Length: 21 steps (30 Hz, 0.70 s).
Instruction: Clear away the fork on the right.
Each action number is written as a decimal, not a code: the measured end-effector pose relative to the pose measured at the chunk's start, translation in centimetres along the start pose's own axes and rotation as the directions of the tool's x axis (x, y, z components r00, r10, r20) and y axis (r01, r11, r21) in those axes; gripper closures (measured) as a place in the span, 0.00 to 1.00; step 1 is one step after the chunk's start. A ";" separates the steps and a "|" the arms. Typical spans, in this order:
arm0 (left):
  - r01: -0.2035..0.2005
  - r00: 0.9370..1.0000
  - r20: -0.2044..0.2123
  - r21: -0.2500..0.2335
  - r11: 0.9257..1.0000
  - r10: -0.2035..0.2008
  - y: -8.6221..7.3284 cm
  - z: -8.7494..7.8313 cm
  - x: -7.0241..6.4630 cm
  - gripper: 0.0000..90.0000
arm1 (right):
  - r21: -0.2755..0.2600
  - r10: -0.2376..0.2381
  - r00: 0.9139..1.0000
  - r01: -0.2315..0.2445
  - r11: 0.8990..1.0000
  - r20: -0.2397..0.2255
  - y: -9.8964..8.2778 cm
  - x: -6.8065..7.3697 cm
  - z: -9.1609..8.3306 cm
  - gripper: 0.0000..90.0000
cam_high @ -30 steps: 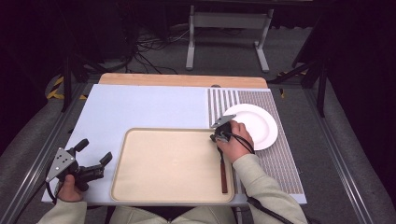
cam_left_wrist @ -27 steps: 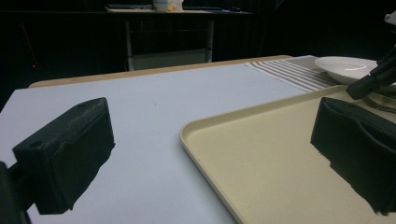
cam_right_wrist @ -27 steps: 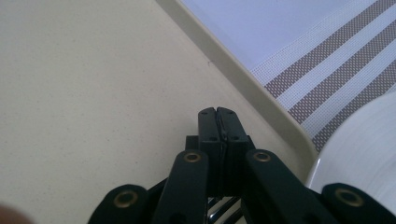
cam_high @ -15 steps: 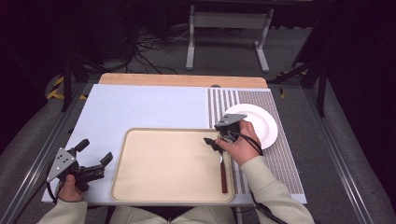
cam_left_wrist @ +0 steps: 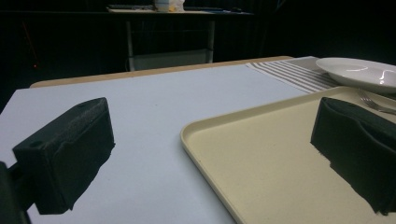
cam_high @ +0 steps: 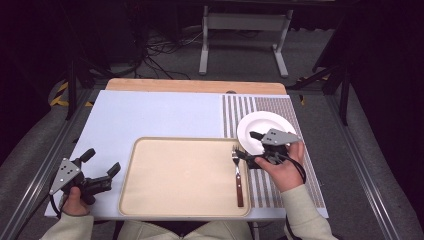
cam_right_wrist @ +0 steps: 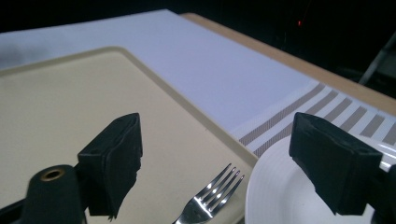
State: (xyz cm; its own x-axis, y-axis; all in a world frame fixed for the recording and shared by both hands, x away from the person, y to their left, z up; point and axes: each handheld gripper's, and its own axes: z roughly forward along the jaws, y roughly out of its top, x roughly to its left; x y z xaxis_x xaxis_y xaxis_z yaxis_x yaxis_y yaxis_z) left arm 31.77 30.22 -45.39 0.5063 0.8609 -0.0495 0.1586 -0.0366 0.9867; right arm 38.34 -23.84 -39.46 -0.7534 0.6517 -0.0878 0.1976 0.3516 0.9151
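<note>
A fork (cam_high: 238,176) with a brown handle lies flat along the right side of the beige tray (cam_high: 180,175), tines toward the far edge. My right gripper (cam_high: 246,145) hovers just right of the tines, over the near edge of the white plate (cam_high: 265,125). Its jaws have just been opening and stand open, with no pad touching anything. In the right gripper view the fork tines (cam_right_wrist: 212,193) lie low between the jaws, with the plate (cam_right_wrist: 280,196) at the right. My left gripper (cam_high: 101,161) rests open on the table left of the tray, holding nothing.
The plate sits on a striped placemat (cam_high: 295,170) at the right of a pale blue mat (cam_high: 160,115). A wooden strip (cam_high: 195,86) runs along the far table edge. Beyond it are a stand's legs and cables on the floor.
The right gripper opened at the head of the fork and moved right and up toward the plate. The fork stays lying in the tray. The left gripper has not moved.
</note>
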 end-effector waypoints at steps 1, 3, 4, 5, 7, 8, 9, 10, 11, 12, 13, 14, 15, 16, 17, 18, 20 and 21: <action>0.001 1.000 -0.004 -0.003 1.000 -0.001 0.0 0.0 0.1 0.00 | -0.024 -0.005 1.000 0.005 1.000 -0.001 -0.3 0.0 -0.4 0.20; 0.003 1.000 -0.010 -0.008 1.000 -0.003 0.1 -0.1 0.3 0.00 | -0.060 0.009 1.000 -0.008 0.998 0.014 -1.3 -0.1 -1.3 0.19; 0.006 1.000 -0.015 -0.013 1.000 -0.007 0.2 -0.2 0.4 0.00 | -0.083 0.007 1.000 -0.005 0.997 0.021 -1.8 -0.2 -1.8 0.19; 0.007 1.000 -0.018 -0.014 1.000 -0.008 0.2 -0.2 0.4 0.00 | -0.114 0.010 1.000 -0.006 0.994 0.030 -2.4 -0.3 -2.3 0.19; 0.009 1.000 -0.021 -0.016 1.000 -0.010 0.2 -0.2 0.4 0.00 | -0.140 0.017 0.999 -0.011 0.990 0.043 -3.2 -0.4 -3.1 0.19; 0.008 1.000 -0.020 -0.016 1.000 -0.008 0.2 -0.2 0.4 0.00 | -0.167 0.026 0.998 -0.017 0.986 0.055 -3.8 -0.4 -3.7 0.19; 0.007 1.000 -0.019 -0.016 1.000 -0.008 0.2 -0.2 0.4 0.00 | -0.183 0.037 0.997 -0.025 0.983 0.061 -4.4 -0.5 -4.2 0.20; 0.006 1.000 -0.018 -0.017 1.000 -0.006 0.2 -0.2 0.4 0.00 | -0.196 0.046 0.997 -0.032 0.980 0.068 -4.9 -0.6 -4.6 0.20; 0.005 1.000 -0.019 -0.019 1.000 -0.005 0.2 -0.2 0.5 0.00 | -0.196 0.047 0.996 -0.032 0.980 0.075 -5.5 -0.7 -5.1 0.20; 0.005 1.000 -0.019 -0.018 1.000 -0.005 0.2 -0.2 0.5 0.00 | -0.200 0.055 0.995 -0.038 0.979 0.078 -6.2 -0.8 -5.6 0.20; 0.004 1.000 -0.018 -0.017 1.000 -0.004 0.2 -0.2 0.5 0.00 | -0.205 0.060 0.995 -0.042 0.978 0.084 -6.7 -0.8 -6.0 0.20; 0.004 1.000 -0.018 -0.018 1.000 -0.004 0.2 -0.2 0.6 0.00 | -0.213 0.070 0.994 -0.049 0.976 0.089 -7.2 -0.8 -6.3 0.20; 0.004 1.000 -0.018 -0.018 1.000 -0.004 0.2 -0.2 0.6 0.00 | -0.218 0.074 0.993 -0.053 0.975 0.089 -7.6 -0.9 -6.6 0.20; 0.004 1.000 -0.017 -0.019 1.000 -0.004 0.2 -0.2 0.5 0.00 | -0.218 0.074 0.993 -0.053 0.975 0.089 -7.6 -0.9 -6.6 0.20; -0.002 1.000 -0.014 -0.024 1.000 0.002 0.2 -0.2 0.5 0.00 | -0.218 0.083 0.992 -0.061 0.974 0.096 -8.0 -0.9 -7.0 0.20; -0.008 1.000 -0.011 -0.024 1.000 0.008 0.3 -0.2 0.4 0.00 | -0.219 0.095 0.990 -0.069 0.973 0.109 -8.3 -1.0 -7.2 0.20; -0.017 1.000 0.009 -0.028 0.999 0.018 0.2 -0.2 0.3 0.00 | -0.233 0.108 0.987 -0.079 0.969 0.116 -8.5 -1.1 -7.4 0.19; -0.019 1.000 0.015 -0.029 0.999 0.019 0.3 -0.2 0.3 0.00 | -0.238 0.112 0.986 -0.081 0.968 0.119 -8.6 -1.2 -7.5 0.19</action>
State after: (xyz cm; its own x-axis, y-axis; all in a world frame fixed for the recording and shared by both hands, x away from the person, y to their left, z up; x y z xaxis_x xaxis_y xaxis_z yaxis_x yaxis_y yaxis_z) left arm 31.76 30.57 -45.11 0.5220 0.8523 -0.0327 0.1240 -0.0380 0.9916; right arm 32.85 -32.61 -44.27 -0.6462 0.7625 -0.0308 0.1032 0.1273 0.9865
